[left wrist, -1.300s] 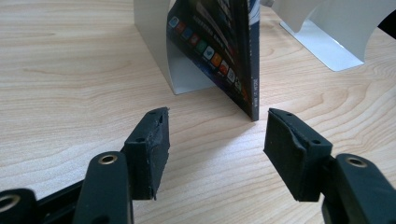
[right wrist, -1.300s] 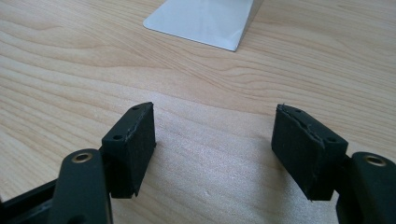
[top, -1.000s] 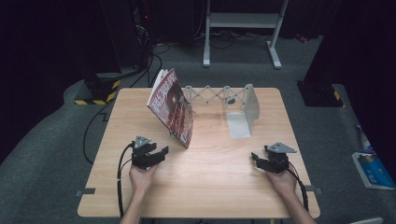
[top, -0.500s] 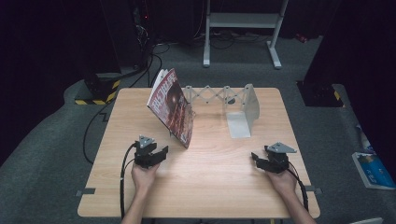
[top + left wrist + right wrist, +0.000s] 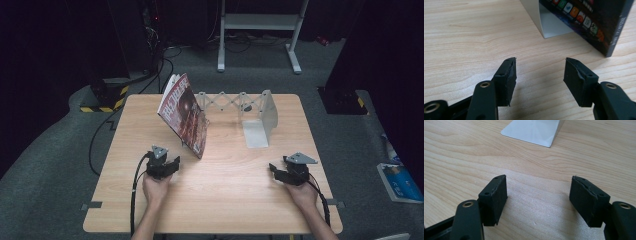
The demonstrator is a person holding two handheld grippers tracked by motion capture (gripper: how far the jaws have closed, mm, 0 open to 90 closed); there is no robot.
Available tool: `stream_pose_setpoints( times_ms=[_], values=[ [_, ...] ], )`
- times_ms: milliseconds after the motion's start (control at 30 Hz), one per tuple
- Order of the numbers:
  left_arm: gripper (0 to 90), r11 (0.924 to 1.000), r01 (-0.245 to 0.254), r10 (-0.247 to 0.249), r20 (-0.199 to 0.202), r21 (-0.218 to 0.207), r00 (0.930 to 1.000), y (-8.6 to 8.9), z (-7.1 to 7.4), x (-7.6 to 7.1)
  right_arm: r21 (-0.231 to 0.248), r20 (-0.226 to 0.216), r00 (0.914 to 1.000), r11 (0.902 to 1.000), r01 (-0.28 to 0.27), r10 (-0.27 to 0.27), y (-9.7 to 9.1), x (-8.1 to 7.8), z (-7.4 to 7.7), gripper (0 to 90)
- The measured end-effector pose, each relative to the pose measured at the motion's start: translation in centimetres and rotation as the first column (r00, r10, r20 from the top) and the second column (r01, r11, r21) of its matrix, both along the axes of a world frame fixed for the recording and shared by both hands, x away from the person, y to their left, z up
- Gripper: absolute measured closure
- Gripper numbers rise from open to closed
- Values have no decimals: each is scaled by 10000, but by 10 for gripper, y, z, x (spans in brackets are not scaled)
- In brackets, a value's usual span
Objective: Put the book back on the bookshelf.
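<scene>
A thick magazine with a dark red cover [image 5: 184, 114] stands tilted on the wooden table [image 5: 225, 200], leaning against the left end of a grey expanding book rack [image 5: 235, 102]. My left gripper [image 5: 173, 162] is low over the table just in front of the magazine's lower corner, open with nothing between its pads. In the left gripper view, my left gripper [image 5: 540, 62] faces the magazine's corner [image 5: 599, 27] and a grey plate [image 5: 551, 22] of the rack behind it. My right gripper [image 5: 274, 169] is open and holds nothing, at the front right. From there, my right gripper [image 5: 539, 180] points toward the rack's flat base plate [image 5: 534, 130].
The rack's right upright end plate [image 5: 267, 112] stands at the table's back right. Black cables trail from both grippers over the front edge. On the floor lie a blue-and-white object [image 5: 397, 180] at the right and a yellow-black striped block [image 5: 102, 105] at the left.
My left gripper has sunk a little closer to the table in front of the magazine. The right gripper and the magazine have stayed put.
</scene>
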State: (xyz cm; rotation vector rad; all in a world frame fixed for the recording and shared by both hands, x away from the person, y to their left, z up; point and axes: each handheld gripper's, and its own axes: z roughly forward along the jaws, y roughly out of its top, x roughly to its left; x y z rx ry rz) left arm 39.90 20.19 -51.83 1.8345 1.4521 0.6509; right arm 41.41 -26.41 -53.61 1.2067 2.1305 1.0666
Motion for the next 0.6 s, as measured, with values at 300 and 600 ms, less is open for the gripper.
stream_pose_setpoints(
  times_ms=[300,600],
  values=[
    [433,9993,-147,148,-45,330,9999,-1,-6,3,-14,4,10000,10000,-10,10,0,0,0,305],
    [426,9985,-290,293,-50,472,9996,-2,-10,5,0,1,10000,10000,-2,2,0,0,0,305]
  ],
)
